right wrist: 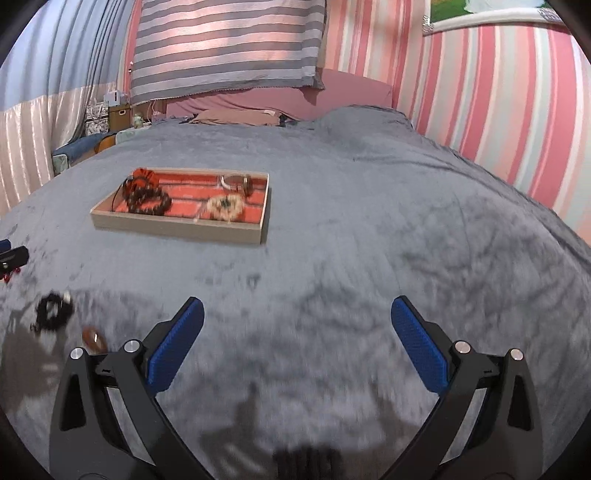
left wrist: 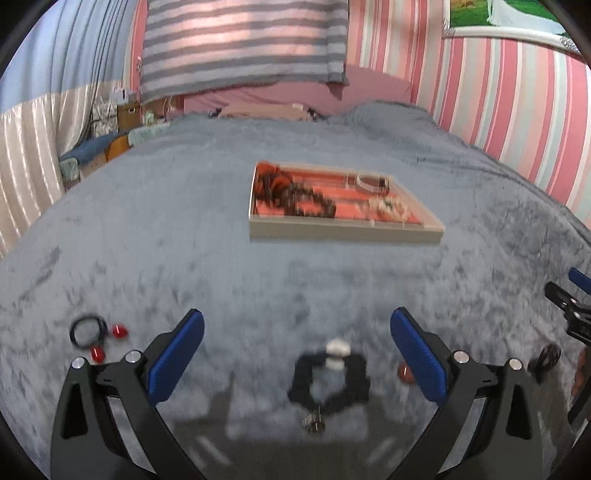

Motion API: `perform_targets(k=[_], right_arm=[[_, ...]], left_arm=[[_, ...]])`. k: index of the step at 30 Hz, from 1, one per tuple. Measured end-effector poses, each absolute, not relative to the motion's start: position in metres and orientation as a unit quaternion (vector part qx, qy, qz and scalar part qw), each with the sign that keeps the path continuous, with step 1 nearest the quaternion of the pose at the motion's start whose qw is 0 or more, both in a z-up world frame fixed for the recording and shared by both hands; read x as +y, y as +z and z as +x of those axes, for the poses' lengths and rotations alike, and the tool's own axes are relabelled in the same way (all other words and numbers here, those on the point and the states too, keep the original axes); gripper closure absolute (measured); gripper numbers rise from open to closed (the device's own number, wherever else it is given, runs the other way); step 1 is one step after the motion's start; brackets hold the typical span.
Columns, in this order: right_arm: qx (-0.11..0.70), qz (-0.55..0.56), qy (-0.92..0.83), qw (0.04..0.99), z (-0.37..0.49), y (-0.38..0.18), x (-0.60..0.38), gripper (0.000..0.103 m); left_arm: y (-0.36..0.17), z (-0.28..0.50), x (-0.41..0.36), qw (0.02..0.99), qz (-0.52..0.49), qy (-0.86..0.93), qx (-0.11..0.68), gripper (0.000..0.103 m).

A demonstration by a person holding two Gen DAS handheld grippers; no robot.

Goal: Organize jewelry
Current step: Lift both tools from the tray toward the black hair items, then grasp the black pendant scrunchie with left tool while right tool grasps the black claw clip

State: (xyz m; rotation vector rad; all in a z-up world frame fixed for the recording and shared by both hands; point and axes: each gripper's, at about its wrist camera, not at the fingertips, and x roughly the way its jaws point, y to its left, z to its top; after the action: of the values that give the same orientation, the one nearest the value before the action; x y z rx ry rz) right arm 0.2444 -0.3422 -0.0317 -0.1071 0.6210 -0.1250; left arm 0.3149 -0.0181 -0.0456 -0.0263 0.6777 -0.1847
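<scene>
Grey bedspread [right wrist: 369,221], pink-striped wall [right wrist: 498,110].

Left gripper [left wrist: 297,347], right gripper [right wrist: 297,338]: black skeletal arms, triangular cutouts, silver pivot screws, blue ribbed finger pads [left wrist: 177,354].

no text, labels, brands or nos. readable anywhere in either view. the framed picture [left wrist: 506,18] on the striped wall and the small boxes [right wrist: 119,107] by the bed are too blurred to make out.
</scene>
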Motion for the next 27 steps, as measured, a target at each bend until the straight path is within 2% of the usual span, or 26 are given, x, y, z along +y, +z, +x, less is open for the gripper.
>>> perform_targets(k=[9,20,22,24,27], right_arm=[[0.333,-0.052,-0.083,0.938,0.198,-0.073,-0.354,0.004],[0.366,-0.031,-0.082,0.927,0.202,-0.090,-0.365,0.006],[0.371,-0.036,-0.080,0.924,0.204,-0.093,-0.364,0.012],[0.378,-0.037,-0.076,0.922,0.206,-0.096,-0.364,0.017],[0.384,-0.033,-0.072,0.920,0.207,-0.099,-0.365,0.026]], left_arm=[[-0.074,0.305,-0.025,0.932,0.003,-0.072,0.354,0.004],[-0.095,0.315,-0.030,0.916,0.014,-0.090,0.390,0.006],[-0.097,0.317,-0.031,0.915,0.012,-0.092,0.394,0.010],[-0.100,0.320,-0.032,0.910,0.011,-0.099,0.402,0.021],[-0.104,0.324,-0.033,0.906,0.010,-0.104,0.410,0.025]])
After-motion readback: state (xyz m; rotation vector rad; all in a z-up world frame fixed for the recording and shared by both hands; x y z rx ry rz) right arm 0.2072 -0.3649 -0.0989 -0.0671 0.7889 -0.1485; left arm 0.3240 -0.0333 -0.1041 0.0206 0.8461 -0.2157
